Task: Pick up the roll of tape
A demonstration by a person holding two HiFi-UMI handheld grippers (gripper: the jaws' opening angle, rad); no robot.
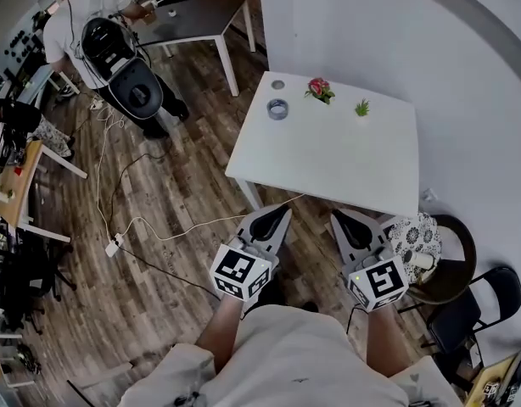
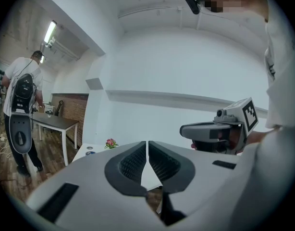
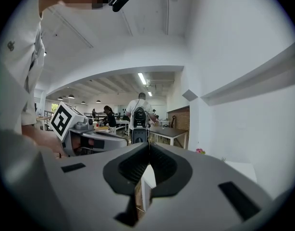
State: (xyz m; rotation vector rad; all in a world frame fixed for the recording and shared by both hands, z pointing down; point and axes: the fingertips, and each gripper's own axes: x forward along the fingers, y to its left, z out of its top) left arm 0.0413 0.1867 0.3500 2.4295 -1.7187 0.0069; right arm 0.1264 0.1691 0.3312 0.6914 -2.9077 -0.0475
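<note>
The roll of tape (image 1: 277, 108) is a grey ring lying flat near the far left corner of the white table (image 1: 345, 159). In the left gripper view the roll of tape (image 2: 90, 152) is a small dark spot on the table's far end. My left gripper (image 1: 278, 214) and right gripper (image 1: 340, 218) hover side by side short of the table's near edge, both pointing at it. The jaws of the left gripper (image 2: 147, 144) and of the right gripper (image 3: 148, 146) are shut with nothing between them. Both are well short of the tape.
A pink flower (image 1: 319, 89), a small green plant (image 1: 361, 107) and a small round disc (image 1: 278, 84) also sit on the table. A person with a backpack (image 1: 116, 53) stands by a dark table (image 1: 197, 17). Cables (image 1: 142, 220) cross the wooden floor. A round stool (image 1: 443, 265) and black chair (image 1: 481, 308) stand at the right.
</note>
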